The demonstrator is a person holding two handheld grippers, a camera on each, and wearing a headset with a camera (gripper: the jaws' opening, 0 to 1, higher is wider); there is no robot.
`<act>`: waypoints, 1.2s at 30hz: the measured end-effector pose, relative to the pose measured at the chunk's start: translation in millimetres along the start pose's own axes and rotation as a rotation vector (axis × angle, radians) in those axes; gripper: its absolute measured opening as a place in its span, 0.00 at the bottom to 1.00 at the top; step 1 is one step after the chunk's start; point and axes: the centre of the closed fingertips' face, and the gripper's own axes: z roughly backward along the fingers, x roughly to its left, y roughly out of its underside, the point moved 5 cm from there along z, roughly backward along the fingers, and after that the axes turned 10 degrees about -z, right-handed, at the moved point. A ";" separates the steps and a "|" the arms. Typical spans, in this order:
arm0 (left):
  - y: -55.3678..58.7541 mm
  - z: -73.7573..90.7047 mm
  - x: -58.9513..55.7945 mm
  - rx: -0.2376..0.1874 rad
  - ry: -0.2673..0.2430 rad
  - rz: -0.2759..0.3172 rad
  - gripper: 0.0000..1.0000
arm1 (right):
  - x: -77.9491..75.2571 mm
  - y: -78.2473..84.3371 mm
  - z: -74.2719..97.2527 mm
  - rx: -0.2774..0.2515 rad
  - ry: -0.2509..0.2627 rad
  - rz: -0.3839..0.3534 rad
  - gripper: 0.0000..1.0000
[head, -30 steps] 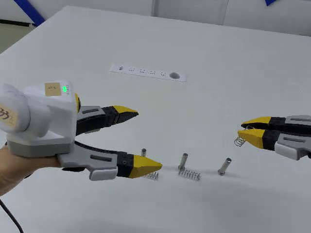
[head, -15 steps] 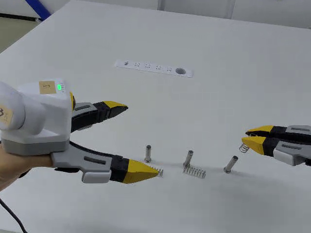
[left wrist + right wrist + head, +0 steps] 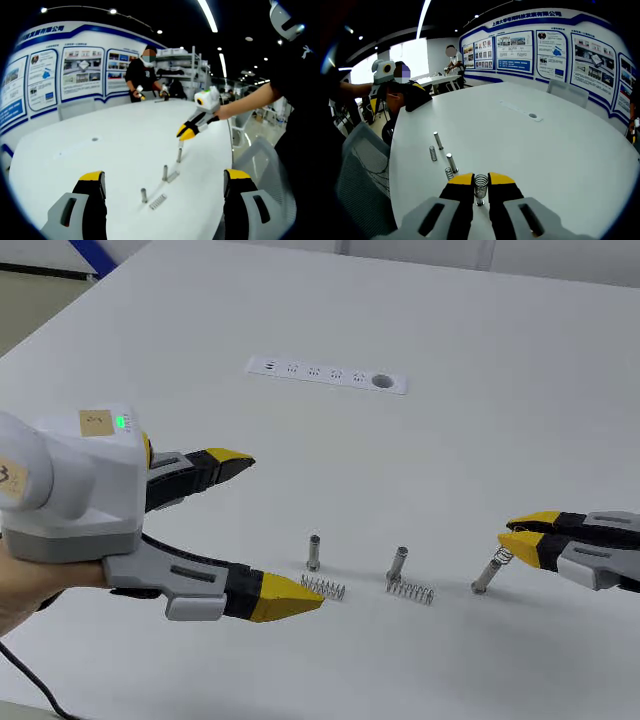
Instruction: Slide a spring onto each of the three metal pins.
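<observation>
Between yellow jaws, coiled metal spring (image 3: 480,185)

Head view looks down; opposing gripper views share the pins (image 3: 397,562).

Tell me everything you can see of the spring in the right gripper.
The spring is a small silvery wire coil with even, unbent turns. It is pinched between the yellow tips of the right gripper. Its lower end sits at the top of the tilted rightmost pin, seemingly just started onto it.
</observation>
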 end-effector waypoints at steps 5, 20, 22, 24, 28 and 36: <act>2.4 -0.3 -1.2 0.011 0.003 0.004 1.00 | 1.8 2.8 -1.2 0.003 -0.008 -0.005 0.11; 6.1 2.1 -5.2 0.037 0.008 0.009 1.00 | 2.8 16.8 -12.0 0.024 0.002 0.014 0.11; 6.9 1.9 -5.9 0.043 0.012 0.010 1.00 | 1.9 19.3 -14.3 0.025 0.015 0.025 0.11; 7.1 1.8 -6.8 0.046 0.016 0.010 1.00 | 1.6 21.7 -15.8 0.027 0.010 0.012 0.11; 9.4 1.7 -7.2 0.061 0.022 0.007 1.00 | 2.6 27.6 -19.9 0.041 0.012 0.017 0.11; 10.1 3.1 -7.8 0.072 0.024 0.005 1.00 | 0.2 37.0 -26.1 0.057 0.020 0.019 0.11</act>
